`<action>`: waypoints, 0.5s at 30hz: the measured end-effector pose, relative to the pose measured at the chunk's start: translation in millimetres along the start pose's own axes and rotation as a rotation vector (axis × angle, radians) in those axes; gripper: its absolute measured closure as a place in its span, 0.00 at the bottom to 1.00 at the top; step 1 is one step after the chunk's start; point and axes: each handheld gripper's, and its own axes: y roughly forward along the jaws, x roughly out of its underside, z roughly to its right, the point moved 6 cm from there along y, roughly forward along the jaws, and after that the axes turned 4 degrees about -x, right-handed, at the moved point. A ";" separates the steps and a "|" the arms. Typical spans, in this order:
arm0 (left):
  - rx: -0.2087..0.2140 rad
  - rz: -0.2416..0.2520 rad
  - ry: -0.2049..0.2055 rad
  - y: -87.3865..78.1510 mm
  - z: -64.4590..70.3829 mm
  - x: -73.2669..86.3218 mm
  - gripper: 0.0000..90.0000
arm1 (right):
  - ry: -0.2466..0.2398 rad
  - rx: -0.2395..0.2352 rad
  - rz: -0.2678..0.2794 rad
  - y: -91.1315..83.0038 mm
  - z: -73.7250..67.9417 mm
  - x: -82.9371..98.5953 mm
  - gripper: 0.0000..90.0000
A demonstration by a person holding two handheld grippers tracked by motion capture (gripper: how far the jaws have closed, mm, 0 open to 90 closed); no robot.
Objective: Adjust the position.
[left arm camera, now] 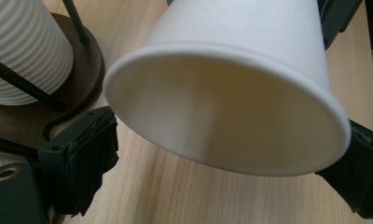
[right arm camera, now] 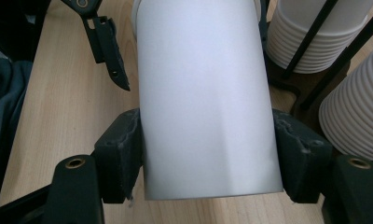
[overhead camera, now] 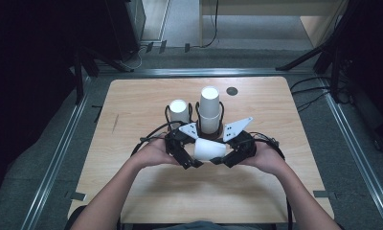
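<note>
Sideways, the paper cup (overhead camera: pixel 210 149) mouths leftward.

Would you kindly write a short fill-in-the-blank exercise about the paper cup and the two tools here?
1. The white cup is held lying on its ____.
2. The right tool has its jaws shut on the cup's ____ end.
3. The left tool faces the cup's ____ mouth.
4. The two cup stacks stand ____ the held cup.

Missing words: side; closed; open; behind

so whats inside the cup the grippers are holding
The left gripper view looks into the white paper cup's open mouth: the bare inner wall shows, with nothing on it. The bottom lies in shadow, too dim to tell.
</note>
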 end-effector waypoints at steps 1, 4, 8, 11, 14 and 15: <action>0.000 0.000 0.000 0.0 0.0 0.0 0.07 | 0.000 0.000 0.000 0.0 0.0 0.0 0.36; 0.019 0.054 -0.025 -4.3 -0.3 -1.7 0.07 | 0.006 -0.003 0.015 -1.9 0.2 -0.8 0.36; 0.035 0.100 -0.045 -6.2 0.9 -3.4 0.07 | 0.008 -0.012 0.029 -3.1 -0.2 -1.6 0.36; 0.024 0.130 -0.043 -7.2 2.1 -5.5 0.07 | 0.012 -0.017 0.036 -3.6 -0.7 -2.2 0.36; 0.018 0.177 -0.042 -9.3 3.7 -8.4 0.14 | 0.013 -0.025 0.053 -4.4 -1.1 -3.5 0.36; 0.040 0.197 -0.066 -9.2 3.9 -9.6 0.15 | 0.016 -0.039 0.064 -5.3 -1.9 -4.2 0.36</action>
